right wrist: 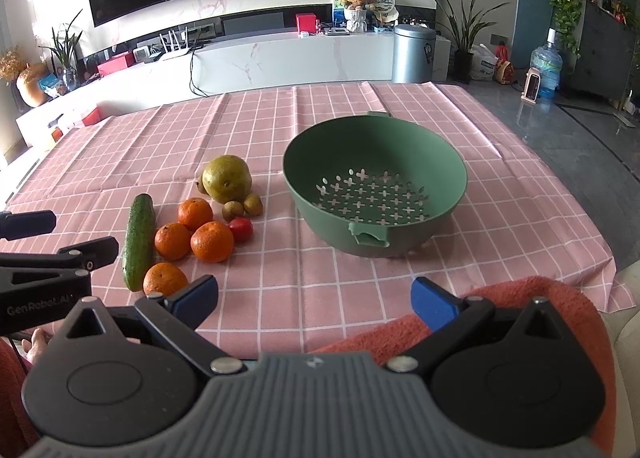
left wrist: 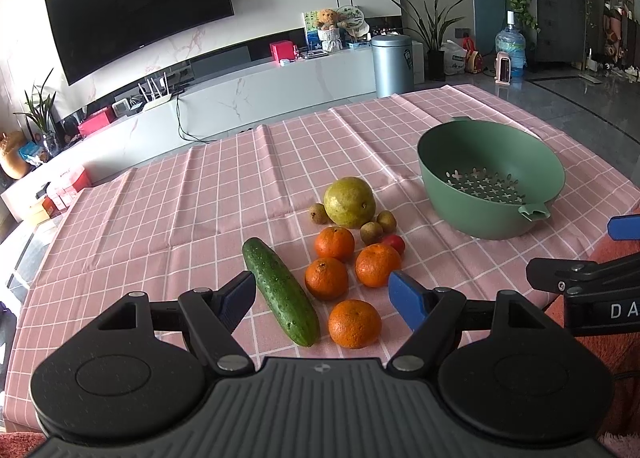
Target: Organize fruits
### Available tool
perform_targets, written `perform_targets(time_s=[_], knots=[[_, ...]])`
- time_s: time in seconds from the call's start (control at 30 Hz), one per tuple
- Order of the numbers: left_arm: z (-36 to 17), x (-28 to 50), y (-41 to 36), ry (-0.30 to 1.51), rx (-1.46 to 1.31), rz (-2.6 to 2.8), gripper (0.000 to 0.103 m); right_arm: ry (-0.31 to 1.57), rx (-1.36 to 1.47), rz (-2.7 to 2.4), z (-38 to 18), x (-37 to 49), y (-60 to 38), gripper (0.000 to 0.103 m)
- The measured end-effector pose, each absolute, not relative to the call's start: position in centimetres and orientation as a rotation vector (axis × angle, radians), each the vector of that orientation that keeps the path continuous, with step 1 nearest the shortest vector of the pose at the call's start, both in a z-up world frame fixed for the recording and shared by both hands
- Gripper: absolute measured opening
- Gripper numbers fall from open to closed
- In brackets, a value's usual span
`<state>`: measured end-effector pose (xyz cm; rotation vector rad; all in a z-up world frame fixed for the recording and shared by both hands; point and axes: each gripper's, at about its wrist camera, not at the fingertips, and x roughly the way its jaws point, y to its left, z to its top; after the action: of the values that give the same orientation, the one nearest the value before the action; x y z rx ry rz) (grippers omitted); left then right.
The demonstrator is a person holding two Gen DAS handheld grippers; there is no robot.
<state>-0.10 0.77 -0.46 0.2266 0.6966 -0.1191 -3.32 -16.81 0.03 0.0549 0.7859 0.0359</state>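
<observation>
Two grippers hang over the pink checked tablecloth (right wrist: 360, 298), both with jaws apart and holding nothing. Beyond your right gripper (right wrist: 314, 300), straight ahead of its jaws, sits the green colander (right wrist: 374, 173), nothing inside. Ahead of your left gripper (left wrist: 322, 298) lie the cucumber (left wrist: 280, 292), running from between the jaws away to the left, then the big yellow-green fruit (left wrist: 349, 201) farthest out, four oranges (left wrist: 354, 324) nearest the right finger, three small brown fruits (left wrist: 371, 232) and a red tomato (left wrist: 396, 244).
</observation>
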Motion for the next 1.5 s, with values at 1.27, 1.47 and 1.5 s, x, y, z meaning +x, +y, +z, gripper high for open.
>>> perform_targets(time_s=[1.27, 1.47, 1.5], knots=[[-0.8, -0.28, 0.45, 0.705, 0.224, -0.127, 0.089, 0.811, 0.047, 0.039, -0.44, -2.7, -16.53, 0.098], [-0.86, -0.28, 0.33, 0.711, 0.222, -0.128, 0.089, 0.82, 0.041, 0.039, -0.49, -2.42, -16.45, 0.098], [-0.89, -0.2, 0.3, 0.713, 0.223, -0.128, 0.089, 0.822, 0.04, 0.038, -0.51, -2.38, -16.43, 0.099]])
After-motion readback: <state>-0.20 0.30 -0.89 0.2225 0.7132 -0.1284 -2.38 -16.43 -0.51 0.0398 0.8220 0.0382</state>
